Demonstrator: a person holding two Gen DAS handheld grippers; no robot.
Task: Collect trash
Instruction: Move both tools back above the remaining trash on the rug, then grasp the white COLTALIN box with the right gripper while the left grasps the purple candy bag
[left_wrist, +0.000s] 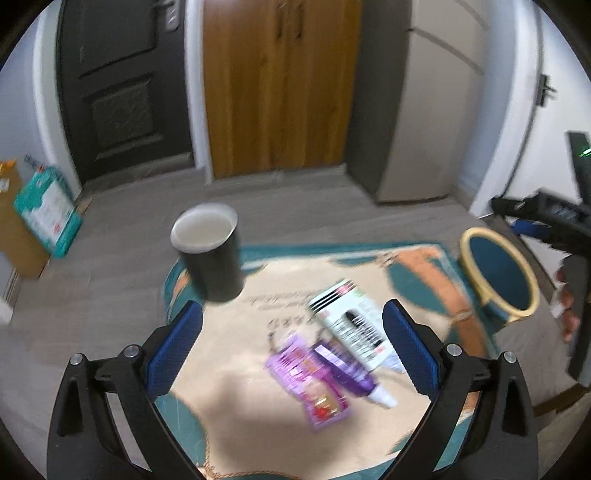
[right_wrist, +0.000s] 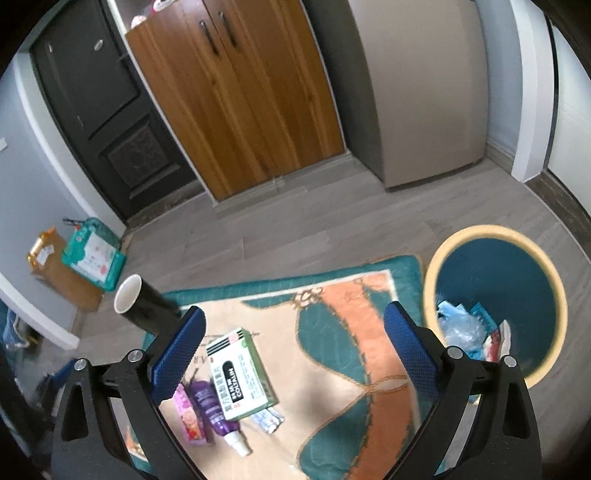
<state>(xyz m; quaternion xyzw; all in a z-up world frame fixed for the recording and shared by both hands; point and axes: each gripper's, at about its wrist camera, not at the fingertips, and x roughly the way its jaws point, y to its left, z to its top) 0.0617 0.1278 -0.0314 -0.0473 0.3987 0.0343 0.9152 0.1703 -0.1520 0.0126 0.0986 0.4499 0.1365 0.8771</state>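
Trash lies on a patterned rug (left_wrist: 229, 391) (right_wrist: 332, 369): a white and green medicine box (left_wrist: 351, 325) (right_wrist: 240, 373), a purple tube (left_wrist: 347, 365) (right_wrist: 214, 410) and a pink packet (left_wrist: 310, 384) (right_wrist: 188, 413). A black paper cup (left_wrist: 210, 254) (right_wrist: 146, 306) stands at the rug's far left corner. My left gripper (left_wrist: 293, 306) hangs open above the pile with nothing between its pads. Open too and holding nothing, my right gripper (right_wrist: 294, 309) hovers over the rug between the pile and a teal bin with a yellow rim (left_wrist: 498, 273) (right_wrist: 443, 266), which holds blue plastic scraps.
A wooden cabinet (right_wrist: 240, 103), a dark door (right_wrist: 103, 110) and a grey cabinet (right_wrist: 417, 92) line the far wall. A cardboard box (right_wrist: 55, 273) and a teal pack (right_wrist: 94, 258) sit on the floor at left. A person's hand (left_wrist: 567, 314) shows at the right edge.
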